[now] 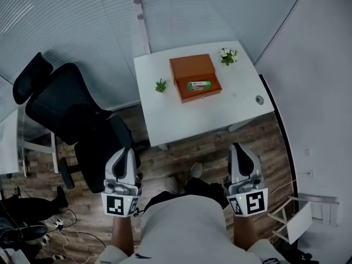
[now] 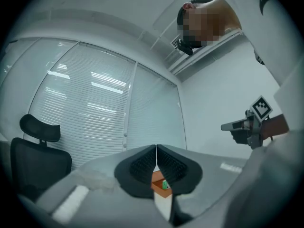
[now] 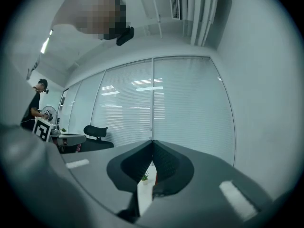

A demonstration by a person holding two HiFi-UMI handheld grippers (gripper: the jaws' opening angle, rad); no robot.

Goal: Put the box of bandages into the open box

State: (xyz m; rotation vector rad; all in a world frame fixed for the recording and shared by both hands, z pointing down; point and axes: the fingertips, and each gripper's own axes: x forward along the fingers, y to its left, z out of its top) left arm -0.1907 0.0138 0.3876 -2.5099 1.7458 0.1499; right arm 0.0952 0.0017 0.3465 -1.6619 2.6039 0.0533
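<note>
We stand back from the white bench (image 1: 242, 100), well apart from it, with the left gripper (image 1: 126, 150) and right gripper (image 1: 237, 147) held low at our waist. The fingers of both are pressed together with nothing between them. The box of bandages (image 1: 198, 85), a small green-and-white carton, lies flat on the orange box (image 1: 190, 67) at mid-bench, between 2 small potted plants (image 1: 160, 85). From here we cannot tell whether it rests inside the open box or on a closed lid. We judge the carton light and stiff-walled yet easy to crush, and its printed faces are probably a little slick. The hold we favour is 1 gripper across its 2 long sides at mid-length, closing gently. A black office chair (image 1: 66, 109) stands to the bench's left.
</note>
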